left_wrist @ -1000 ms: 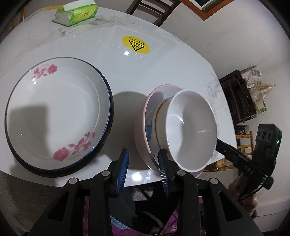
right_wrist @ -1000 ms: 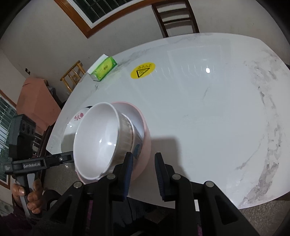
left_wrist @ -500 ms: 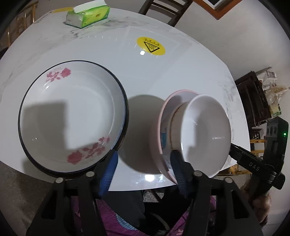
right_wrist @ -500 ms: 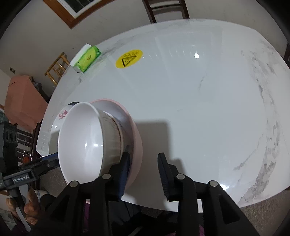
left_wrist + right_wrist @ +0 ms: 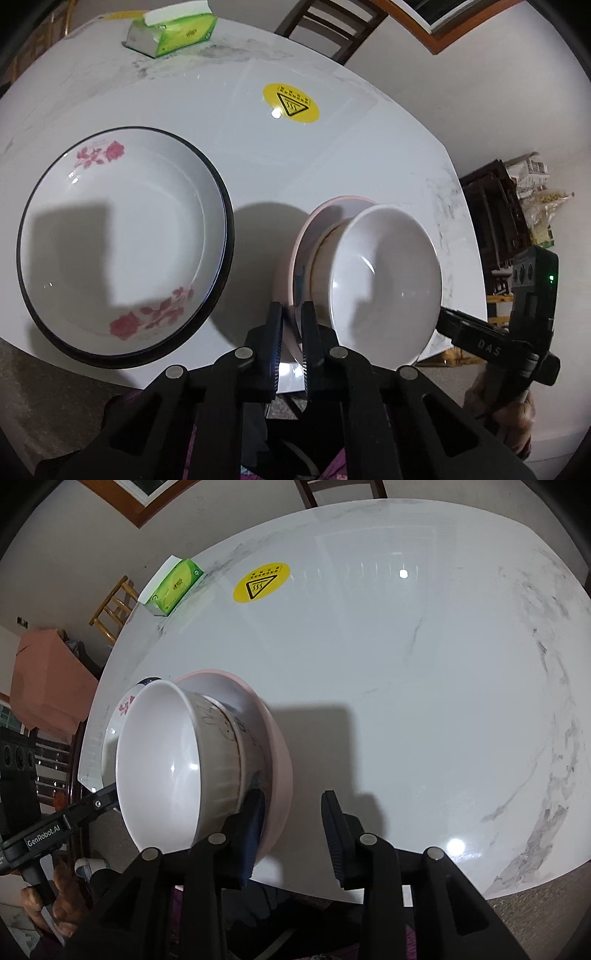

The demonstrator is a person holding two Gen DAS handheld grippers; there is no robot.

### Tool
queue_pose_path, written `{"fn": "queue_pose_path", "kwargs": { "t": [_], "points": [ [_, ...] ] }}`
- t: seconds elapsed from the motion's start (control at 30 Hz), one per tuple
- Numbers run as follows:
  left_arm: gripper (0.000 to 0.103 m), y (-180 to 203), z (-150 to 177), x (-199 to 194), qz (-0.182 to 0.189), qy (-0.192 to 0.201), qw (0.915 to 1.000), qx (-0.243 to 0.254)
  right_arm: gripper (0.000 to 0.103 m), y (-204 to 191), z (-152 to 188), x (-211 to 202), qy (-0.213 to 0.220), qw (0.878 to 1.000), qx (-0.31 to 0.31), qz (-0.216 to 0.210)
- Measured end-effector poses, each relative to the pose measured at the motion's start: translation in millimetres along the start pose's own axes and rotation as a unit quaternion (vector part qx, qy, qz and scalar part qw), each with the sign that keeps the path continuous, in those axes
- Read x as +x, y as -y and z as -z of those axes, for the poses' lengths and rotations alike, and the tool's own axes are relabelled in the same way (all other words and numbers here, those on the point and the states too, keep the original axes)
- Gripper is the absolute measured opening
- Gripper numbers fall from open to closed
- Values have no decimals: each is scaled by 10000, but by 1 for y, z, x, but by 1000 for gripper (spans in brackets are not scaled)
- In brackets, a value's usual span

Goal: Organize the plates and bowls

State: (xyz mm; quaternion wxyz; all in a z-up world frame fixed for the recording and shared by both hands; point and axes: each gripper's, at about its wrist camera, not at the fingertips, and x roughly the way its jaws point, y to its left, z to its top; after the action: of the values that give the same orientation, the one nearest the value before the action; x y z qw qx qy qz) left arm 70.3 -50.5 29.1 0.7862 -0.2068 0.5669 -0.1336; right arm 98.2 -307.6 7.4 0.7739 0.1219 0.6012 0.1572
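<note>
Two hand-held grippers work the table's near edge: the left hand-held gripper (image 5: 291,332) has just been closing and pinches the pink plate's (image 5: 295,266) rim under the white bowl (image 5: 384,280), while the right hand-held gripper (image 5: 291,812) stands parted around that rim, so a joint lift toward the flowered plate (image 5: 122,240) seems next.

on the surface (image 5: 332,155), seen from the left wrist camera, the large plate (image 5: 122,251) lies to the left and the smaller plate (image 5: 295,254) to the right, near each other but apart. a bowl (image 5: 384,280) sits in the smaller plate. both lie at the near edge. behind them, toward the middle of the surface, is a round sticker (image 5: 290,102), and farther back to the left a tissue box (image 5: 171,27). a chair (image 5: 328,26) stands behind the far edge. the left tool (image 5: 291,332) sits at the smaller plate's near rim, the rim between its fingers; the right tool (image 5: 293,812) is at the same plate's near side.
</note>
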Motion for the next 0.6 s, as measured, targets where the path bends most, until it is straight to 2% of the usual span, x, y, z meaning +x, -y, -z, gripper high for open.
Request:
{"fn": "queue_pose_path", "kwargs": {
  "t": [0.13,0.27,0.43,0.5,0.57,0.6],
  "points": [
    [5,-6,-1,0,77,54,9995,-316,32,0,-2,2,-119,9999,-40,-51],
    [6,4,0,-1,-252,-17,9995,-203,32,3,-7,5,-337,9994,31,-111],
    [6,8,-5,0,-436,-65,9987,-252,32,-5,-9,4,-410,9988,-205,148],
    [10,9,-6,1,-551,-98,9979,-314,32,-4,-9,4,-421,9989,-189,125],
    [19,16,-8,3,-770,-175,9962,-358,32,-2,-9,3,-339,9992,-207,96],
    [20,16,-8,4,-803,-193,9959,-368,32,-1,-8,3,-284,9993,-237,66]
  ]
}}
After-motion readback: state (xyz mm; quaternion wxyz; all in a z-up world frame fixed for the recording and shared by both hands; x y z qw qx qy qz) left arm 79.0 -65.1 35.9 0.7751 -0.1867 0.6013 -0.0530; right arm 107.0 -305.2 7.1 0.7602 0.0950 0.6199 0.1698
